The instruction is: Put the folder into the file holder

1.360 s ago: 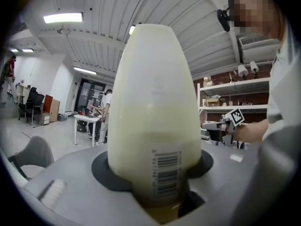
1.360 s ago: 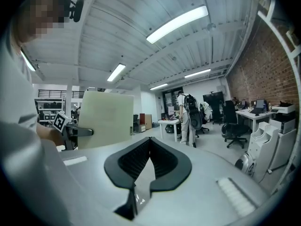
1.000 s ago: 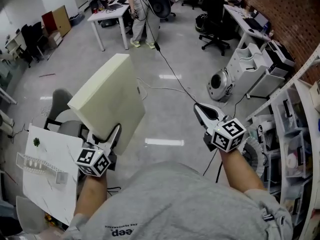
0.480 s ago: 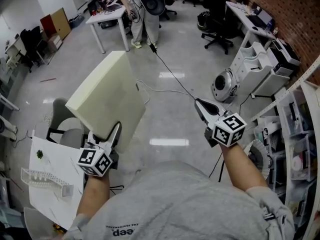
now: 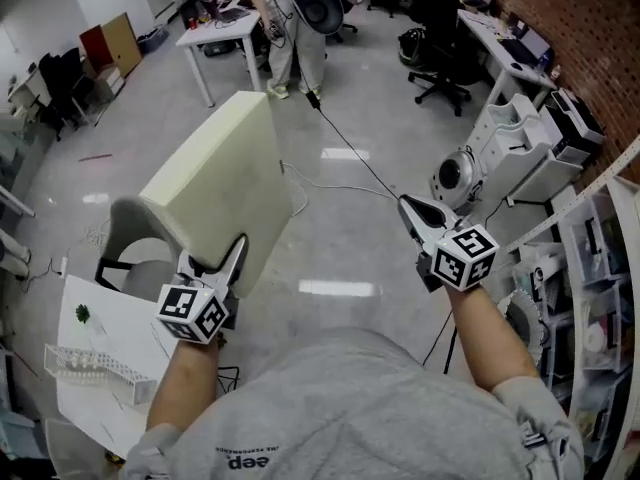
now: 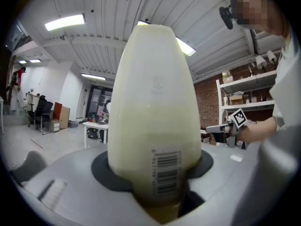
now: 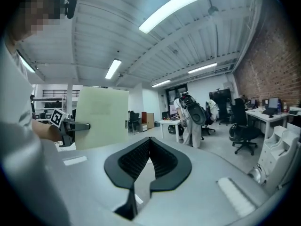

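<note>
While the left gripper [image 5: 215, 260] still clamps the folder [image 5: 215, 168] aloft, the holder [image 5: 95, 373] seemingly sits lower in view; insertion remains ahead, right gripper [image 5: 408, 206] closed, empty.

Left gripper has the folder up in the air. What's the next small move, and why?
Probably lower the left gripper down-left toward the file holder on the white table. The folder is clamped by its lower edge, raised away from the holder; the right gripper is shut and empty.

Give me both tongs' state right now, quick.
Left tongs: closed on the folder.
Right tongs: closed, holding nothing.
</note>
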`<state>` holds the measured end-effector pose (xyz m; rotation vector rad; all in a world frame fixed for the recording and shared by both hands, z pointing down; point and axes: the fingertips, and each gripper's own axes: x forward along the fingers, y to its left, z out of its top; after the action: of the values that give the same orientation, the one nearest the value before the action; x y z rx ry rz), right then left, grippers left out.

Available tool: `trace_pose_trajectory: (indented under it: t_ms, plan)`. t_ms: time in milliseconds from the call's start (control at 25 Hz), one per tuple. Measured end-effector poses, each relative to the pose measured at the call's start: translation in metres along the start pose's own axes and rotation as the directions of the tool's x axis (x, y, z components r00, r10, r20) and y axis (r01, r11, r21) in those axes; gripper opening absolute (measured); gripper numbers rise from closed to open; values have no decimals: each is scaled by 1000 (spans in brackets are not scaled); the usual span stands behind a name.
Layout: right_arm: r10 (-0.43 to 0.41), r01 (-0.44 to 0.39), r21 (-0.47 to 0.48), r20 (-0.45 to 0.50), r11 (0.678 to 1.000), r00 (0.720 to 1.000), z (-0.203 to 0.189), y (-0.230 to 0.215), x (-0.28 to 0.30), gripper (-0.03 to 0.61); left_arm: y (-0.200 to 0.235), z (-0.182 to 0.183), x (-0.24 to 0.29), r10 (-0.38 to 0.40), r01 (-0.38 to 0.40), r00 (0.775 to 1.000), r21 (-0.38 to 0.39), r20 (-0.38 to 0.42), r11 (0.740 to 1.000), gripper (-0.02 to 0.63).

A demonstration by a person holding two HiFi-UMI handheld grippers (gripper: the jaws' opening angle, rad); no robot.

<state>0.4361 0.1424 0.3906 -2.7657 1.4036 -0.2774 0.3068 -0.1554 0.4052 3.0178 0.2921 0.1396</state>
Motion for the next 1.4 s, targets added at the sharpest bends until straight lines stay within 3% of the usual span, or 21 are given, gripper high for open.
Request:
trace_pose_trajectory:
  t_ms: [120, 200, 320, 440, 520, 600, 760, 880, 1040, 1120, 1200, 1400]
  plan:
    - [111, -111, -24, -10, 994, 994, 9, 8, 40, 5, 17, -2, -16, 128, -127, 991, -26, 24, 992, 312]
    - [212, -213, -39, -22, 976, 977, 14, 24, 72, 5, 30, -3, -41, 239, -237, 970, -45, 42, 970, 313]
    - [360, -362, -65, -43, 930, 932, 20, 69, 119, 5, 54, 0, -93, 401, -397, 914, -64, 60, 916, 311]
    - [478, -482, -77, -64, 873, 876, 21, 127, 155, 5, 77, 7, -157, 537, -533, 840, -71, 78, 843, 311]
    - [559, -565, -87, -85, 821, 825, 17, 174, 176, 5, 90, 10, -210, 632, -627, 770, -74, 91, 775, 311]
    - [631, -640, -96, -112, 762, 768, 9, 226, 193, 5, 104, 11, -269, 721, -717, 685, -80, 103, 693, 311]
    - [745, -764, -106, -168, 637, 645, -10, 336, 220, 5, 129, 7, -397, 870, -865, 477, -108, 126, 490, 311]
    - [798, -823, -113, -201, 557, 568, -18, 402, 231, 5, 141, 6, -476, 936, -931, 321, -134, 146, 341, 311]
    - [841, -872, -123, -229, 474, 489, -28, 471, 246, 5, 154, -3, -548, 976, -969, 154, -168, 154, 179, 311]
    - [857, -890, -122, -242, 439, 455, -34, 500, 252, 5, 160, -10, -573, 984, -977, 94, -175, 150, 120, 311]
    - [866, -902, -120, -249, 416, 433, -38, 524, 258, 5, 168, -14, -591, 987, -982, 55, -172, 149, 81, 311]
    - [881, -918, -110, -256, 381, 397, -48, 566, 274, 5, 193, -19, -614, 987, -984, -2, -178, 158, 27, 311]
